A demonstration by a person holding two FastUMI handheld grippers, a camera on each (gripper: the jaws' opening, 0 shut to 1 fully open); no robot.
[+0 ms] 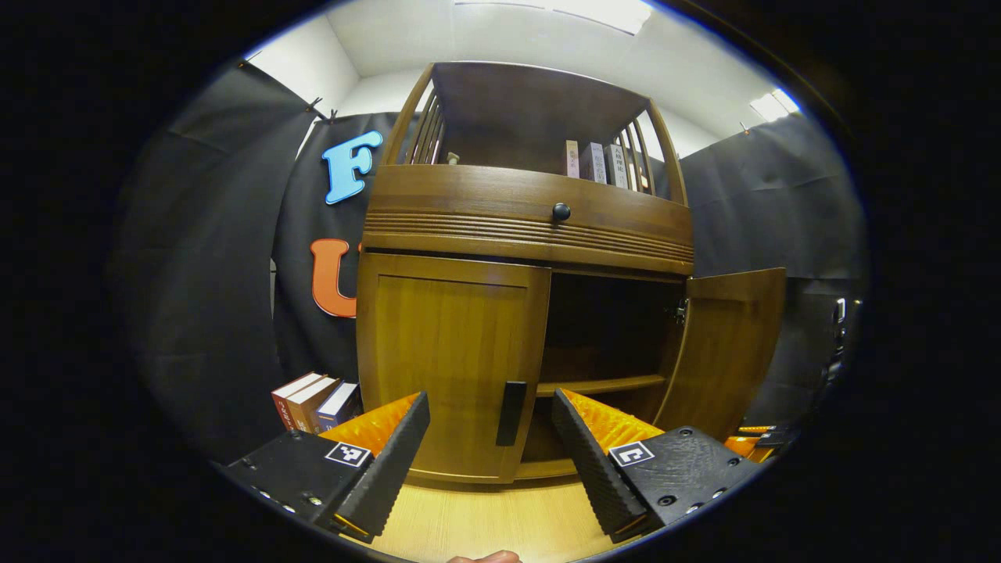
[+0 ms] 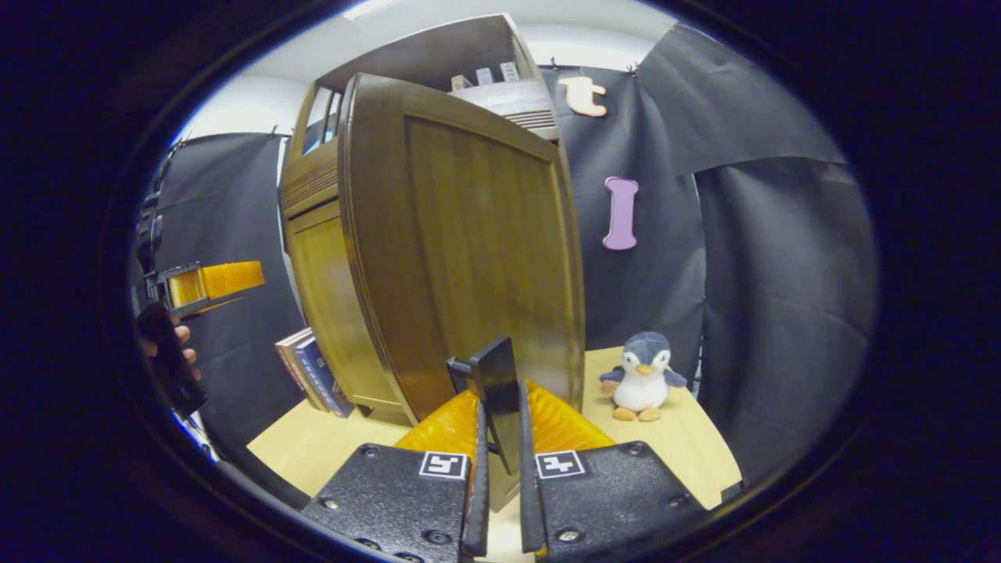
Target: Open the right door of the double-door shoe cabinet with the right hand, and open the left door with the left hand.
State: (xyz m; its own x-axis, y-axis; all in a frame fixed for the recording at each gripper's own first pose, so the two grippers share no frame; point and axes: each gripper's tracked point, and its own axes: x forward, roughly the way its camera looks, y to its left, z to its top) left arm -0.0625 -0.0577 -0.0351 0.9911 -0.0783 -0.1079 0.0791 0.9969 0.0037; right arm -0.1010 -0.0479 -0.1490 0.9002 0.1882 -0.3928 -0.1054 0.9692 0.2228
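— Left gripper view?
— The left tool (image 1: 491, 438) is level, fingers spread, apart from the black handle (image 1: 511, 413) of the shut brown wooden left door (image 1: 450, 367); the right door (image 1: 727, 352) is swung open.
— Right gripper view?
— The right tool (image 2: 500, 461) pinches that door's black handle (image 2: 496, 391).

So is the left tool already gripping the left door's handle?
No: in the left gripper view the left tool is open, its fingers apart either side of the black handle on the closed left door.
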